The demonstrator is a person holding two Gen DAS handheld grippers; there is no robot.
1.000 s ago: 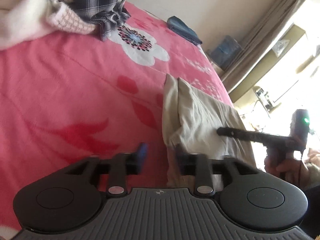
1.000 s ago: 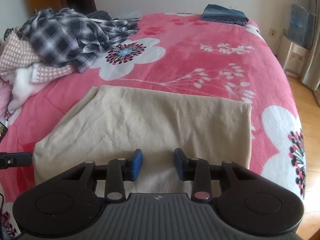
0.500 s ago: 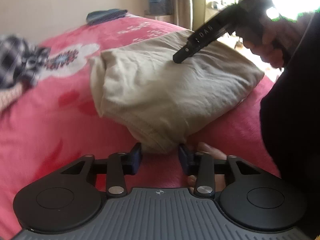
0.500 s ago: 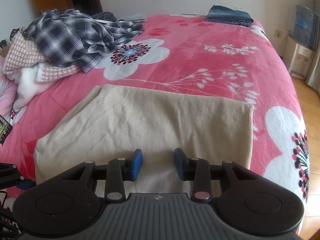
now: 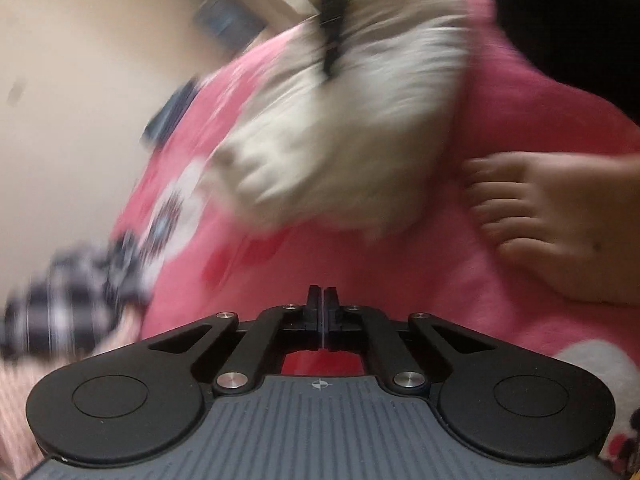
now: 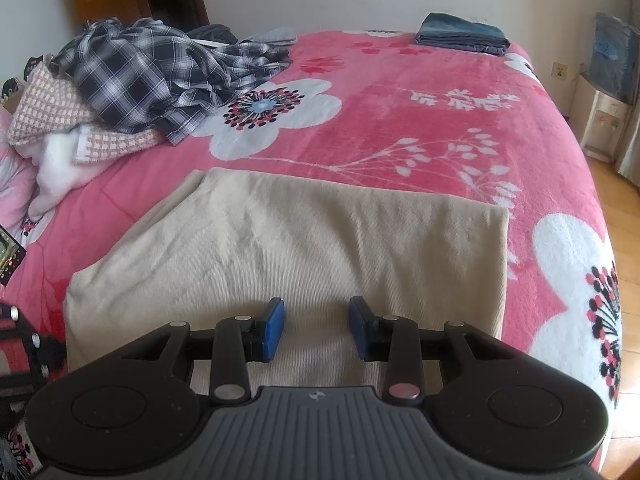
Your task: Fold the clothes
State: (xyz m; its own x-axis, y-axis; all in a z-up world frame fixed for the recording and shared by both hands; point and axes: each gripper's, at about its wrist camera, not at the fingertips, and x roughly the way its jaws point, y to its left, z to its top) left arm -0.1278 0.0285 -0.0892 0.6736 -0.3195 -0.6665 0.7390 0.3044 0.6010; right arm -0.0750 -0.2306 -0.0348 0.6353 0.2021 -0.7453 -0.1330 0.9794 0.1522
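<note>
A beige garment (image 6: pixel 300 248) lies folded into a rectangle on the pink flowered blanket (image 6: pixel 400 128). My right gripper (image 6: pixel 316 328) hovers open over its near edge, blue pads apart with nothing between them. The left wrist view is tilted and blurred. In it my left gripper (image 5: pixel 322 298) is shut, pads together, over bare blanket, and I see nothing held. The beige garment (image 5: pixel 340 160) lies ahead of it, apart from the pads. A dark finger of the right gripper (image 5: pixel 332 40) reaches over the garment from above.
A person's bare foot (image 5: pixel 540 216) rests on the blanket right of the left gripper. A heap with a plaid shirt (image 6: pixel 160 68), a pink checked garment (image 6: pixel 48 120) and a white one (image 6: pixel 56 168) fills the back left. Folded blue jeans (image 6: pixel 460 34) sit at the far edge.
The left gripper went from open around the beige garment's corner to shut, empty, and its view rolled sharply. The right gripper has stayed where it was.
</note>
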